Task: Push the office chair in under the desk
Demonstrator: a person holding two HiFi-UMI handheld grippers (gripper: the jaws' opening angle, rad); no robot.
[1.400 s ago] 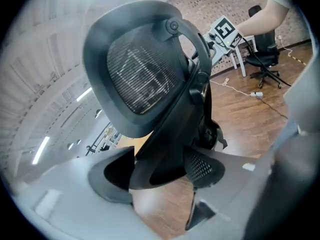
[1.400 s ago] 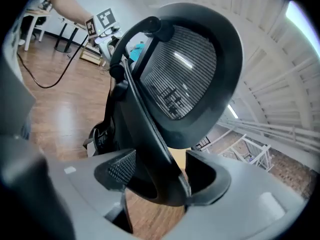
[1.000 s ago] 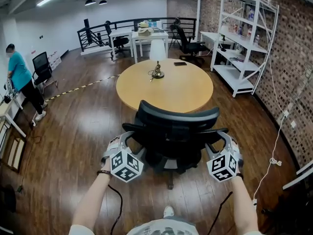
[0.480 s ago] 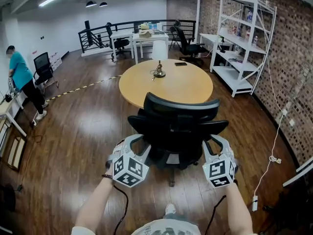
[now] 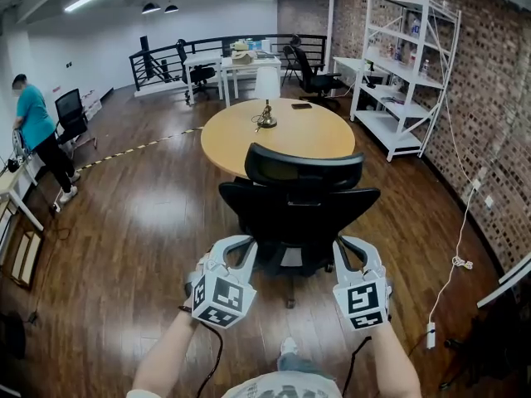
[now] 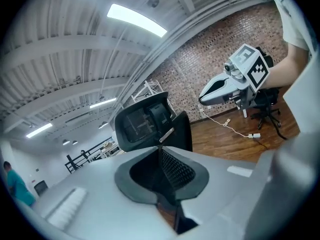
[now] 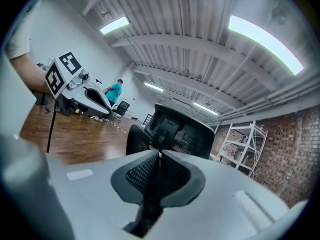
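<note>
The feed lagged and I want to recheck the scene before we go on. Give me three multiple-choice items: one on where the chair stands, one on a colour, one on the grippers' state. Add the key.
1. The office chair stands:
A) on the near side of the round table
B) against the white shelf
C) beside the person in teal

2. The round table's top is:
A) white
B) light wood
C) black

3. The left gripper and the right gripper are:
A) wide open
B) clamped on the chair
C) shut and empty

Key:
1 A: the head view shows the chair's backrest just this side of the table.
2 B: the top is tan wood.
3 C: each gripper view shows the pads meeting with nothing between them; both pairs of jaws have just been closing.
</note>
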